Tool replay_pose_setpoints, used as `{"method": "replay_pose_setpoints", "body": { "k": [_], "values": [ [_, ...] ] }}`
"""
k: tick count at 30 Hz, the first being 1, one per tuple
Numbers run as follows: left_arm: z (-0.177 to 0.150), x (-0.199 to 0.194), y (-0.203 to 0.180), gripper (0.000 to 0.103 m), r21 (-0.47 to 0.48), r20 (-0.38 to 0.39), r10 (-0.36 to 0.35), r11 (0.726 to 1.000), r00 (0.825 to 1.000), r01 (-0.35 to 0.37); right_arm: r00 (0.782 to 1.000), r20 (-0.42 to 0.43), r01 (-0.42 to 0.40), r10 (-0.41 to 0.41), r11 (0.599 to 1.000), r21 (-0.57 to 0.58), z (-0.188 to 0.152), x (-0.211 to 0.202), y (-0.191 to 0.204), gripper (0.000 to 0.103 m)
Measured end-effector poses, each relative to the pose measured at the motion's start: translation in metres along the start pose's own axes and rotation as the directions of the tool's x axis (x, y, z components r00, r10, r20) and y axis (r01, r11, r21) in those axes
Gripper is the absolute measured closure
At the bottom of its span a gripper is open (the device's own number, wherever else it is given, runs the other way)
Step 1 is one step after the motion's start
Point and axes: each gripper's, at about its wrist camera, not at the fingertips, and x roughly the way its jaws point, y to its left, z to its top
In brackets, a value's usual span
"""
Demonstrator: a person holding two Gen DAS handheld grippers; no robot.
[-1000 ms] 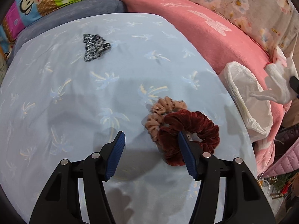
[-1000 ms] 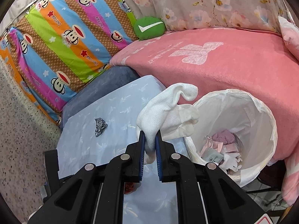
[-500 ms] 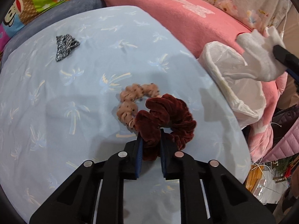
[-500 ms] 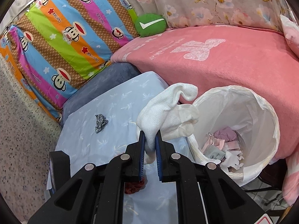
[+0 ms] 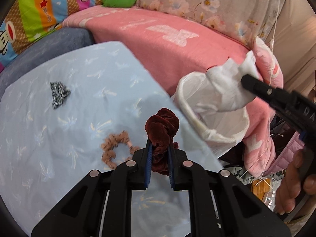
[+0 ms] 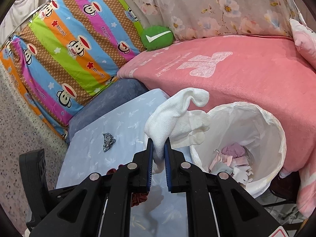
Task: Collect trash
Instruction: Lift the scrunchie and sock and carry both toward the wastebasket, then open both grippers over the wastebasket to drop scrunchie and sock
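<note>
My left gripper (image 5: 159,148) is shut on a dark red velvet scrunchie (image 5: 162,126) and holds it lifted above the light blue table (image 5: 59,138). A tan dotted scrunchie (image 5: 113,148) and a black-and-white patterned scrap (image 5: 58,94) lie on the table. My right gripper (image 6: 158,144) is shut on a white sock (image 6: 175,116), held just left of the white-lined trash bin (image 6: 276,134). The bin also shows in the left wrist view (image 5: 197,122), with the sock (image 5: 229,86) over its far rim. Paper and pink scraps (image 6: 233,158) lie inside the bin.
A pink blanket-covered bed (image 6: 227,69) runs behind the bin and table. A striped monkey-print cushion (image 6: 69,45) and a green pillow (image 6: 157,37) stand at the back. Speckled floor (image 6: 19,128) lies left of the table.
My left gripper closed on the dark red scrunchie and lifted it off the table toward the bin. The tan scrunchie stayed on the table. My right gripper kept holding the sock by the bin.
</note>
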Motion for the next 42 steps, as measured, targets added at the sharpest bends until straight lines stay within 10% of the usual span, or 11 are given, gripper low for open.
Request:
{"method": "replay_pose_setpoints", "body": {
  "k": [31,33,35,42],
  "values": [
    [0.091,0.028,-0.112,0.087,0.152,0.092,-0.189,0.973,0.978,0.174,0.975,0.152,0.147,-0.161,0.984,0.098,0.056,-0.047,-0.084,0.092],
    [0.094,0.029,-0.113,0.078,0.138,0.093,-0.191,0.974,0.977,0.177,0.972,0.161,0.154,-0.169,0.983,0.103,0.059,-0.048,-0.085,0.086],
    [0.095,0.028,-0.112,0.042,0.119,0.110,-0.179,0.979,0.978,0.166,0.970,0.170,0.155,-0.172,0.981,0.114,0.062,-0.050,-0.086,0.083],
    [0.100,0.021,-0.107,0.034,0.109,0.151,-0.145,0.986,0.978,0.129,0.966,0.198,0.148,-0.168,0.983,0.113,0.070,-0.058,-0.083,0.077]
  ]
}}
